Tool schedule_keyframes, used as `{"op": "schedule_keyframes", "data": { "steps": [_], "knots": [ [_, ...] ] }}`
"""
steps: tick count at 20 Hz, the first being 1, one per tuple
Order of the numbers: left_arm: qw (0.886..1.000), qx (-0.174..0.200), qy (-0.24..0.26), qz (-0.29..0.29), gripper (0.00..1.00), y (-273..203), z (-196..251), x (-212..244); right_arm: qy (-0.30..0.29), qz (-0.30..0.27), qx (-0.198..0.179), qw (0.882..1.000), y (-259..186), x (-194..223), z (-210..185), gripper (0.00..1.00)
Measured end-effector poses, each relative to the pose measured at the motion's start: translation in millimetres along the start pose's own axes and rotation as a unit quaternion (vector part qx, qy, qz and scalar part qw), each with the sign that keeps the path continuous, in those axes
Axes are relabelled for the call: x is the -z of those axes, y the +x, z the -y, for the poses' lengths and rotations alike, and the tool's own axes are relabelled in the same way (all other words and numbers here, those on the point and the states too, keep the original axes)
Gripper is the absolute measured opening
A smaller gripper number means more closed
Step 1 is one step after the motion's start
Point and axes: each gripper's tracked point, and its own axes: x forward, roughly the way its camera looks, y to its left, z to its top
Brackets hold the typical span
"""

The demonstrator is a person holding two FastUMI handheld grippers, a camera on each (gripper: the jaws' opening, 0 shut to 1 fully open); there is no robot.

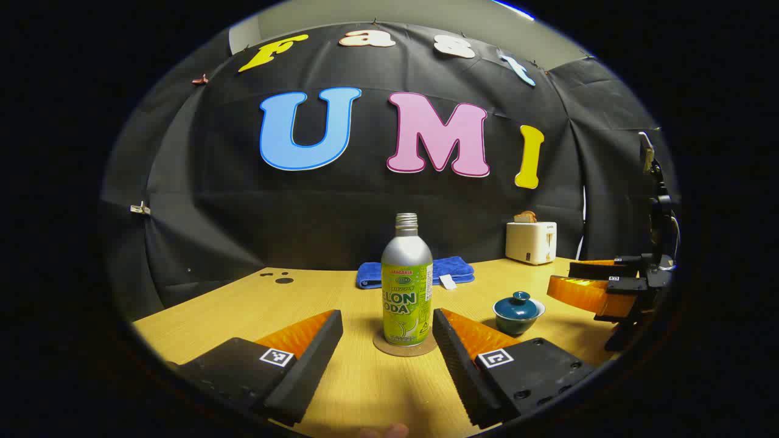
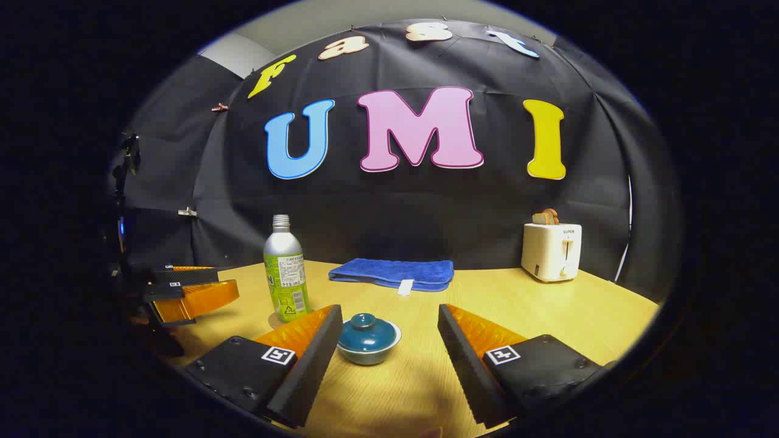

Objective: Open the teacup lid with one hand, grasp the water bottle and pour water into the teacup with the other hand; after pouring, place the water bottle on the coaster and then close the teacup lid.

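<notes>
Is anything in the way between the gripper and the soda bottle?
Nothing visible. The left hand-held gripper is open, with bare table between it and the bottle on its coaster.

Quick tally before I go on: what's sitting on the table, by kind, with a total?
Water bottle: 1
Coaster, under the bottle: 1
Teacup with lid on: 1
Blue towel: 1
Toaster, bread in its slot: 1
Total: 5
</notes>
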Motion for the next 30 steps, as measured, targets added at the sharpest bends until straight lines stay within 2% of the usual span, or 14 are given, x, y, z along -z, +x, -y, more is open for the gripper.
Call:
{"op": "schedule_keyframes", "data": {
  "steps": [3, 14, 18, 21, 26, 27, 28, 30],
  "knots": [
    [1.000, 0.000, 0.000, 0.000, 0.94, 1, 1, 0, -0.002, 0.018, 0.000, 1.000, 5, -6, 0, 0.97],
    [1.000, -0.001, 0.000, 0.001, 0.94, 1, 2, 1, 0.000, 0.020, -0.001, 1.000, 6, -7, 0, 0.97],
    [1.000, -0.001, -0.001, 0.000, 0.94, 2, 2, 1, -0.005, -0.001, -0.034, 0.999, 15, 0, -14, 0.95],
    [1.000, -0.001, -0.001, 0.001, 0.94, 2, 2, 0, -0.027, -0.038, -0.035, 0.998, 32, 10, -13, 0.87],
    [1.000, -0.001, -0.001, 0.001, 0.94, 2, 2, 2, -0.037, -0.059, -0.051, 0.996, 51, 16, -26, 0.75],
    [1.000, 0.000, -0.001, 0.001, 0.94, 2, 3, 1, -0.043, -0.063, -0.046, 0.996, 55, 18, -25, 0.70],
    [1.000, 0.002, -0.001, 0.001, 0.94, 1, 4, 1, -0.046, -0.066, -0.045, 0.996, 58, 19, -25, 0.60],
    [1.000, 0.003, -0.001, 0.001, 0.94, 1, 4, 1, -0.045, -0.077, -0.051, 0.995, 62, 24, -31, 0.53]
  ]
}}
